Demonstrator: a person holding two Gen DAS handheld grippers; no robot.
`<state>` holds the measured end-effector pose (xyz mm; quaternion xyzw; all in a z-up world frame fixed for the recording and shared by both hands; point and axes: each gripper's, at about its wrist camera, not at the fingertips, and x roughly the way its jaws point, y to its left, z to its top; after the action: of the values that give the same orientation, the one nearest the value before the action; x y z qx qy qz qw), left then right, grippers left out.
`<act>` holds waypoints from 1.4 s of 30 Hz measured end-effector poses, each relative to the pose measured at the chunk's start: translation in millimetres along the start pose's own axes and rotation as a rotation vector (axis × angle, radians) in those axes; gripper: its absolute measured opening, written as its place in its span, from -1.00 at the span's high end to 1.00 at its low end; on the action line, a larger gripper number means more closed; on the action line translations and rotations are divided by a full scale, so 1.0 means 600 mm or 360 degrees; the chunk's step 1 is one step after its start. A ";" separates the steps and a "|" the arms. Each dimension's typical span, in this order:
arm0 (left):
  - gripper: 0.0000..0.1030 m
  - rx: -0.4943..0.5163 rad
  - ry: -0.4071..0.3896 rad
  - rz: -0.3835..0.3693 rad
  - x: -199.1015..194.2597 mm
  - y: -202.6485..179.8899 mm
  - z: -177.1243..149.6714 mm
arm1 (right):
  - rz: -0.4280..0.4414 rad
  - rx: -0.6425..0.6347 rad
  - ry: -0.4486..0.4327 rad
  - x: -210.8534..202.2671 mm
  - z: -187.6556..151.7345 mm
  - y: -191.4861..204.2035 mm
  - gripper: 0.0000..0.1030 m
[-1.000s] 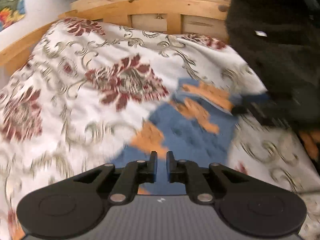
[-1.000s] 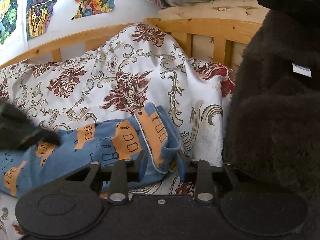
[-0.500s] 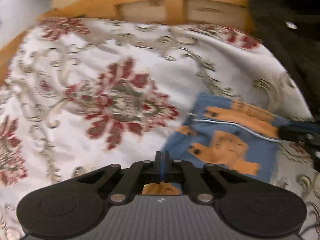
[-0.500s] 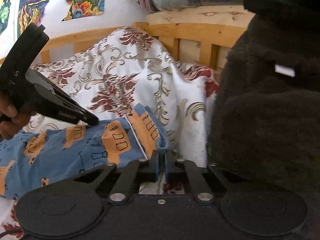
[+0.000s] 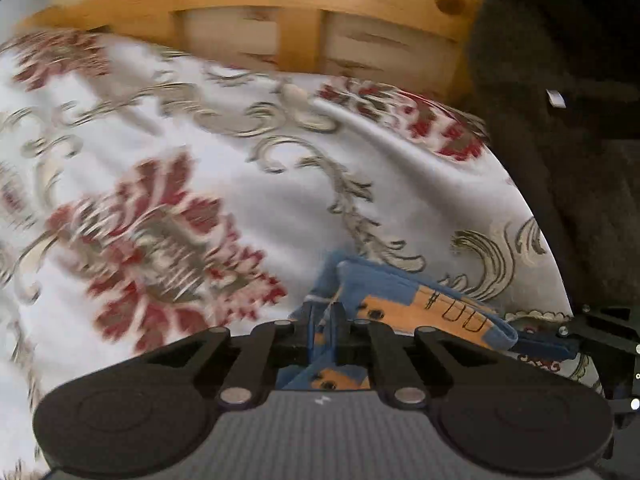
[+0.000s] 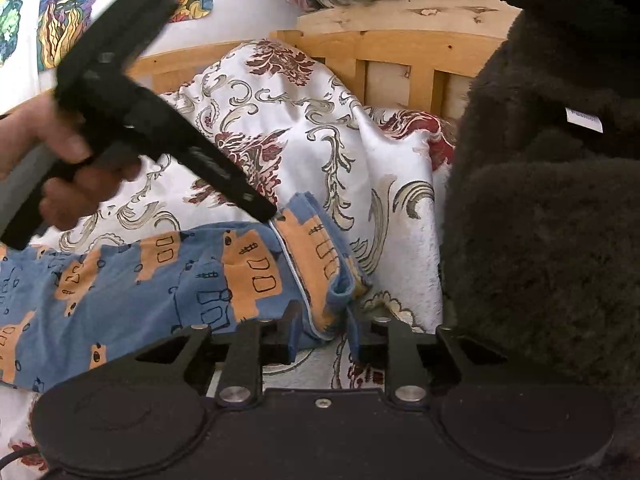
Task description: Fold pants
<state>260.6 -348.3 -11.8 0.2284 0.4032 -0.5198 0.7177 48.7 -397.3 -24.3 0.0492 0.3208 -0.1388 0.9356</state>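
Observation:
Blue pants with orange bus prints (image 6: 168, 280) lie across a floral bedspread (image 6: 304, 128). Their right end is folded up near my right gripper (image 6: 322, 336), whose fingers stand apart with the folded edge between them, so it is open. My left gripper (image 5: 325, 334) is nearly closed on the far corner of that same end (image 5: 404, 300). It shows in the right wrist view (image 6: 264, 210) as a black tool held in a hand, its tip at the pants' edge.
A dark fuzzy blanket (image 6: 552, 208) with a white tag piles up on the right. A wooden bed frame (image 6: 400, 48) runs behind. Colourful drawings (image 6: 60, 12) hang on the wall at the left.
My right gripper was shut on the pants' edge half a second ago and has opened. My left gripper has carried its corner rightward up to the right end.

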 end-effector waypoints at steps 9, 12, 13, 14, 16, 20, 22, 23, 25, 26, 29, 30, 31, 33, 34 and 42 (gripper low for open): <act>0.25 0.0035 0.0079 -0.0138 0.019 0.001 0.017 | 0.0038 0.0032 -0.0002 0.002 0.001 -0.001 0.40; -0.23 0.0027 0.0065 -0.0103 0.021 0.010 0.024 | 0.0043 0.0029 0.0003 0.003 0.001 0.002 0.40; -0.16 0.0030 0.0071 -0.0095 0.021 0.010 0.027 | 0.0044 0.0027 0.0003 0.003 0.000 0.002 0.39; -0.04 0.0037 0.0076 -0.0105 0.023 0.009 0.029 | 0.0044 0.0024 0.0002 0.003 0.000 0.003 0.39; 0.23 0.0071 0.0084 -0.0100 0.024 0.002 0.031 | 0.0045 0.0025 0.0002 0.003 0.000 0.002 0.40; 0.25 0.0149 0.0079 -0.0055 0.019 -0.012 0.032 | 0.0049 0.0032 0.0003 0.004 0.000 0.001 0.40; 0.26 0.0142 0.0095 -0.0060 0.020 -0.011 0.031 | 0.0052 0.0035 0.0005 0.005 0.001 0.001 0.39; 0.26 0.0127 0.0110 -0.0068 0.023 -0.009 0.030 | 0.0053 0.0039 0.0005 0.005 0.001 0.000 0.40; 0.26 0.0115 0.0121 -0.0074 0.028 -0.008 0.032 | 0.0053 0.0042 0.0006 0.005 0.001 -0.001 0.41; 0.26 0.0122 0.0124 -0.0069 0.031 -0.009 0.033 | 0.0051 0.0043 0.0005 0.005 0.001 -0.001 0.41; 0.71 0.0139 0.0154 -0.0017 0.042 -0.016 0.038 | 0.0041 0.0040 0.0012 0.007 0.001 -0.001 0.45; 0.77 0.0126 0.0162 -0.0045 0.043 -0.018 0.039 | 0.0036 0.0041 0.0011 0.007 0.001 -0.001 0.51; 0.78 0.0136 0.0161 -0.0020 0.044 -0.024 0.041 | 0.0033 0.0042 0.0010 0.007 0.001 0.000 0.56; 0.84 0.0205 0.0152 0.0038 0.045 -0.040 0.041 | 0.0032 0.0045 0.0009 0.006 0.001 0.000 0.61; 0.87 0.0210 0.0147 0.0063 0.044 -0.045 0.041 | 0.0033 0.0046 0.0006 0.005 0.001 0.000 0.67; 0.90 0.0220 0.0020 0.0286 0.009 -0.058 0.057 | 0.0005 0.0041 -0.0036 -0.002 0.003 -0.001 0.87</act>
<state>240.7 -389.3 6.5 0.3159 0.3487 -0.4786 0.7413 48.6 -398.3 -22.2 0.0603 0.3083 -0.1421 0.9387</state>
